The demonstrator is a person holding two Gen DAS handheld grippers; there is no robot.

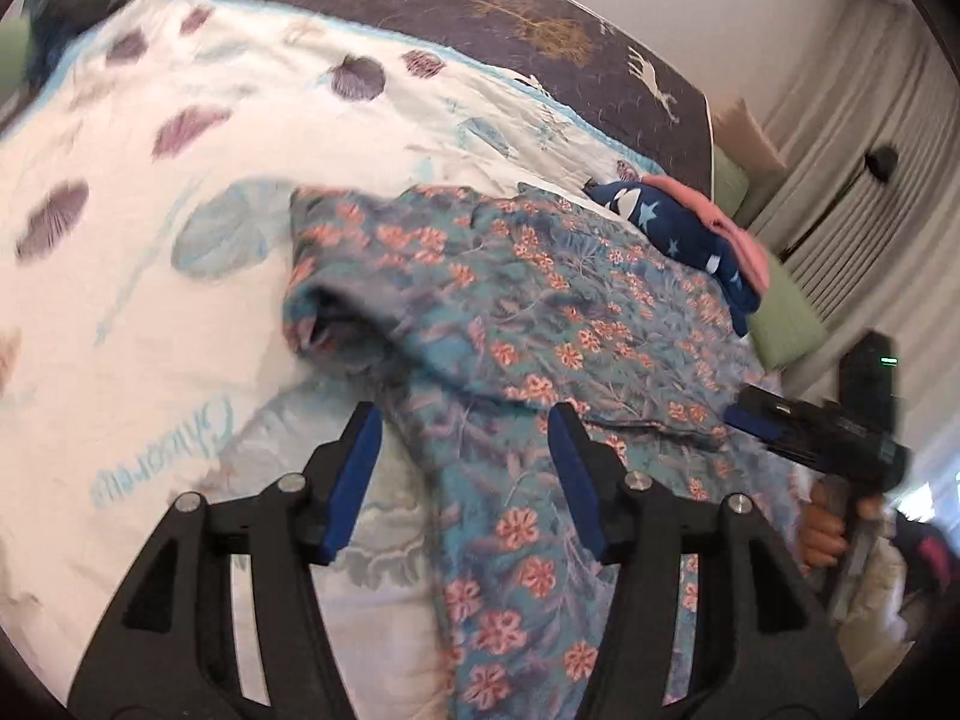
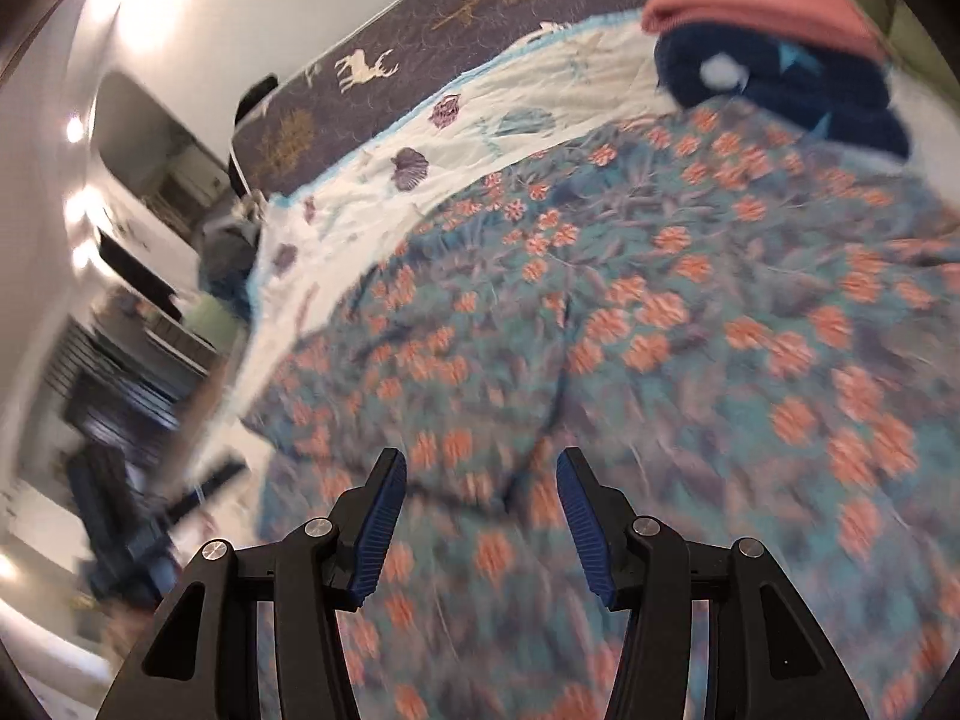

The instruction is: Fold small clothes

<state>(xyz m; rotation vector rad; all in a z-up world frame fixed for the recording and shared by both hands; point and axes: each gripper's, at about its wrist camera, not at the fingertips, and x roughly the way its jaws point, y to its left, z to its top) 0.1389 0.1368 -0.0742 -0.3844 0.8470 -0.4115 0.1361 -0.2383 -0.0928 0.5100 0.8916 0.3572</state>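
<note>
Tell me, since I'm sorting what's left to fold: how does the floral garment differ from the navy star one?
The floral garment is teal with orange flowers; the navy star garment is dark blue with pale stars. The floral one lies spread and rumpled; the navy one sits compact under a pink piece. Both rest on the white quilt.

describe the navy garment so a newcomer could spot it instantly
On the white shell-print bedspread, look past the far edge of the big floral garment. The navy garment lies folded under a pink one; alone there, it is dark blue with pale stars.
</note>
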